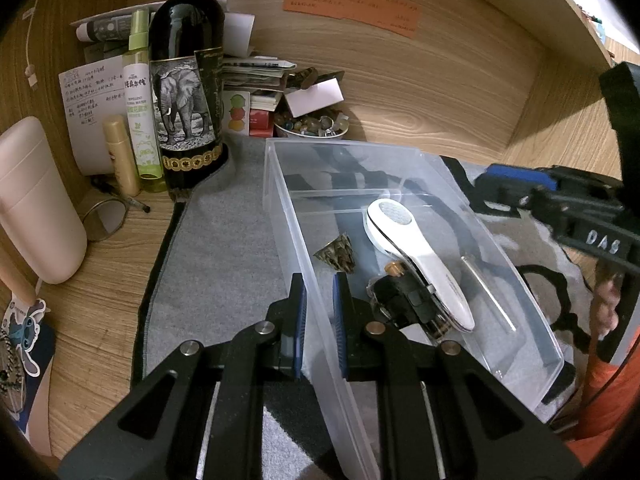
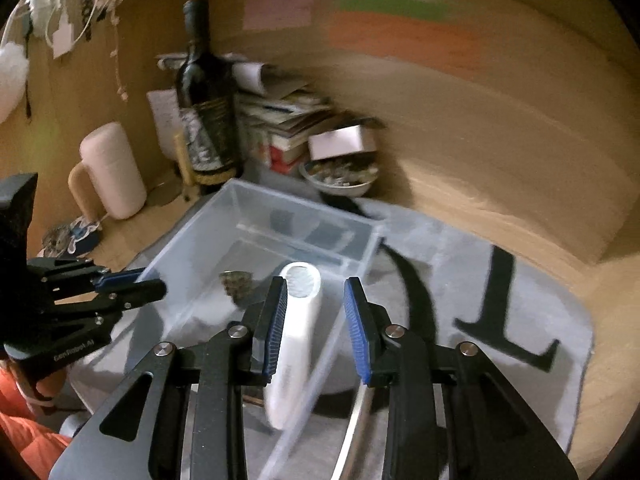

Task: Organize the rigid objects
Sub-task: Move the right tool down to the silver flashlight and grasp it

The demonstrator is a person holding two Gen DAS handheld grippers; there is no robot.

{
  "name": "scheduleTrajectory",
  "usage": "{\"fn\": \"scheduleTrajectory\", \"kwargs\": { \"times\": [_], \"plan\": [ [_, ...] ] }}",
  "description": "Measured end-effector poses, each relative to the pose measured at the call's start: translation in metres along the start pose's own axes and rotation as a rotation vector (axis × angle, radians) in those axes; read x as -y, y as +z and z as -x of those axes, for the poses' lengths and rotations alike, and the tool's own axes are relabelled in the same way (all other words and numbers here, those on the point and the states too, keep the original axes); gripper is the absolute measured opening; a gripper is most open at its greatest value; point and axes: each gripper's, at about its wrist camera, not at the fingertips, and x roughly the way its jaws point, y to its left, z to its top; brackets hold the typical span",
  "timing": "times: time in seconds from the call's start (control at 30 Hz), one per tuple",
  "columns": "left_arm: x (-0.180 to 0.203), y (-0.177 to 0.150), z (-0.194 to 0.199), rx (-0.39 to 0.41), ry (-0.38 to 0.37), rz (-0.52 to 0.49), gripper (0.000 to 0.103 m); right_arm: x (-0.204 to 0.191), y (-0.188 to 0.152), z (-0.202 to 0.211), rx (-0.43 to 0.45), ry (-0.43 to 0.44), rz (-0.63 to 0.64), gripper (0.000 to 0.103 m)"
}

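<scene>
at lower centre of the left view, the left gripper [image 1: 320, 312] is clamped on the bin [image 1: 280, 200] wall; keep it steady. the right gripper [image 2: 316, 320], slightly open and empty, should lift clear of the massager [image 1: 416, 264] inside.

Black linkage arms with silver rivets are seen on the left gripper [image 1: 319, 320]. Blue ribbed pads are carried by the right gripper [image 2: 316, 330]. An orange sleeve [image 2: 24, 428] is worn.
</scene>
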Motion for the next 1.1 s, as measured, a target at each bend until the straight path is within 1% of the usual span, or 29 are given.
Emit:
{"fn": "scheduleTrajectory", "kwargs": {
  "times": [0.13,0.23,0.33,0.57,0.63,0.7,0.73,0.77,0.8,0.87,0.9,0.93,1.1],
  "plan": [
    [0.001,0.000,0.000,-0.001,0.000,0.000,0.013,0.017,-0.008,0.007,-0.006,-0.043,-0.033,0.027],
    [0.001,0.000,0.000,-0.001,0.002,-0.002,0.013,0.027,-0.020,0.005,-0.038,-0.065,-0.050,0.027],
    [0.001,-0.001,0.000,-0.003,0.007,-0.005,0.013,0.033,-0.035,-0.001,-0.080,-0.069,-0.069,0.027],
    [0.000,-0.001,0.000,-0.010,0.019,-0.002,0.013,0.041,-0.073,-0.026,-0.206,-0.028,-0.112,0.027],
    [0.001,-0.001,0.000,-0.011,0.025,0.000,0.013,0.042,-0.079,-0.034,-0.233,-0.018,-0.118,0.027],
    [0.001,0.000,0.000,-0.012,0.030,0.001,0.013,0.042,-0.085,-0.041,-0.255,0.012,-0.124,0.028],
    [0.001,-0.001,0.000,-0.012,0.032,0.002,0.013,0.041,-0.087,-0.045,-0.267,0.010,-0.120,0.028],
    [0.001,0.000,0.000,-0.013,0.032,0.003,0.013,0.039,-0.089,-0.047,-0.272,0.001,-0.111,0.028],
    [0.001,0.000,0.000,-0.014,0.034,0.005,0.013,0.037,-0.089,-0.046,-0.256,-0.009,-0.095,0.028],
    [0.002,0.000,0.000,-0.015,0.038,0.005,0.013,0.035,-0.089,-0.044,-0.248,-0.012,-0.081,0.022],
    [0.002,0.000,0.000,-0.015,0.040,0.005,0.013,0.035,-0.089,-0.043,-0.241,-0.003,-0.079,0.017],
    [0.002,0.000,0.000,-0.015,0.041,0.005,0.013,0.035,-0.089,-0.043,-0.238,-0.006,-0.077,0.015],
    [0.002,0.000,-0.001,-0.020,0.041,0.006,0.013,0.040,-0.087,-0.037,-0.204,-0.026,-0.099,0.014]
  ]
}}
